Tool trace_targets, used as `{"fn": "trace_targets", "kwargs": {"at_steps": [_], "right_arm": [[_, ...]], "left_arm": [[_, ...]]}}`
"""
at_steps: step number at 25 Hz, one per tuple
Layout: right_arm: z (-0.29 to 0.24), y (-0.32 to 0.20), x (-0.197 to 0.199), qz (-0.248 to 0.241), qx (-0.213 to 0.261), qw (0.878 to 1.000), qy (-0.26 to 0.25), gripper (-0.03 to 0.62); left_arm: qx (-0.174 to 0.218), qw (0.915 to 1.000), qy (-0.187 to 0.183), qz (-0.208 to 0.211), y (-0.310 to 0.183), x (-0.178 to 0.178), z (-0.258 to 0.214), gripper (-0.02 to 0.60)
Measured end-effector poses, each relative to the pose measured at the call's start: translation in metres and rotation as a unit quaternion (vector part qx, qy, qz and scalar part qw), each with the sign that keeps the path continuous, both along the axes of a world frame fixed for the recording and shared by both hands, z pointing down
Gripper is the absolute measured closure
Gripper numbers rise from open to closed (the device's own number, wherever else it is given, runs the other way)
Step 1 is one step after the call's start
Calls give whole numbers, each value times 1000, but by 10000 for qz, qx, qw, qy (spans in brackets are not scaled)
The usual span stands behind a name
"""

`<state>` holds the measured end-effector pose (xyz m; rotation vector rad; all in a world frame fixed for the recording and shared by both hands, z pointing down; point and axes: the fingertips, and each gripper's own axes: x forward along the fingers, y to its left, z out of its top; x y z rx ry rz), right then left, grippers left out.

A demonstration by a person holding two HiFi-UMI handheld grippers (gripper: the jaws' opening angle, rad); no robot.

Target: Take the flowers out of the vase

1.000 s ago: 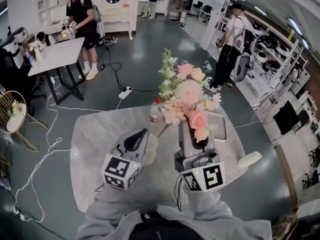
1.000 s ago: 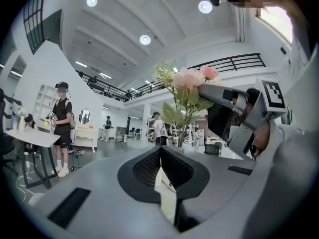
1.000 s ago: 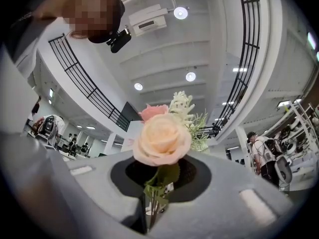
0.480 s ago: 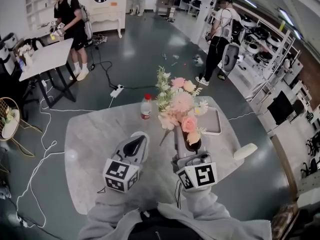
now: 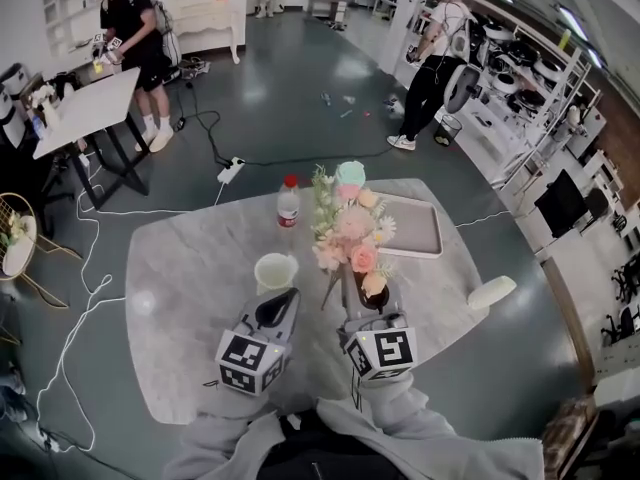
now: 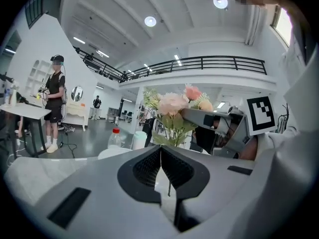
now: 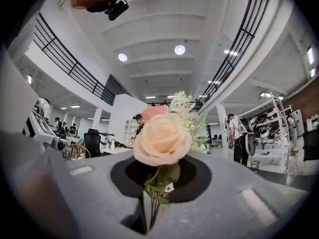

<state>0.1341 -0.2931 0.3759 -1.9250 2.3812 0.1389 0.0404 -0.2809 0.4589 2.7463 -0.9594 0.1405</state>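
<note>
In the middle of the head view, the flowers (image 5: 350, 230) are a bunch of pink, peach and white blooms with green leaves. They stand up over the table, out of the vase. The right gripper (image 5: 368, 298) is just below them, and its jaws squeeze tight on the green stems. In the right gripper view a big peach rose (image 7: 162, 138) fills the middle, and the stems run down between the two jaws. One thin stem (image 5: 330, 288) hangs down at the left side of the bunch. The vase (image 5: 275, 272) is a pale round cup with an open top. It stands on the table just left of the flowers and does not touch them. The left gripper (image 5: 283, 300) is right below the vase in the picture, with its tip near the rim. Its jaws are pressed together with nothing between them, as the left gripper view shows. Grey sleeves (image 5: 230, 433) come up from the bottom edge behind both grippers. The table (image 5: 190, 268) is pale stone with rounded corners. Above the vase stands a clear bottle (image 5: 288, 204) with a red cap. To the right of the flowers lies a flat grey tray (image 5: 412, 230). At the right edge of the table lies a small white thing (image 5: 490, 293). In the upper left a person in black (image 5: 125, 28) stands by a white desk (image 5: 85, 108). In the upper right another person (image 5: 430, 68) stands on the dark floor.
</note>
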Motion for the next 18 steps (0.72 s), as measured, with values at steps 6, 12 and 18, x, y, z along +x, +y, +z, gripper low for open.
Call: {"fn": "trace_targets", "kwargs": {"at_steps": [6, 12, 18], "right_arm": [[43, 3, 5, 119, -426, 9990, -5, 534], [85, 9, 10, 318, -956, 9947, -223, 533], [111, 17, 13, 423, -1265, 9904, -355, 533]], "left_arm": [[-240, 9996, -138, 62, 13, 5, 28, 580], [-487, 9982, -296, 162, 24, 5, 55, 580], [-710, 9963, -426, 242, 33, 10, 77, 580]]}}
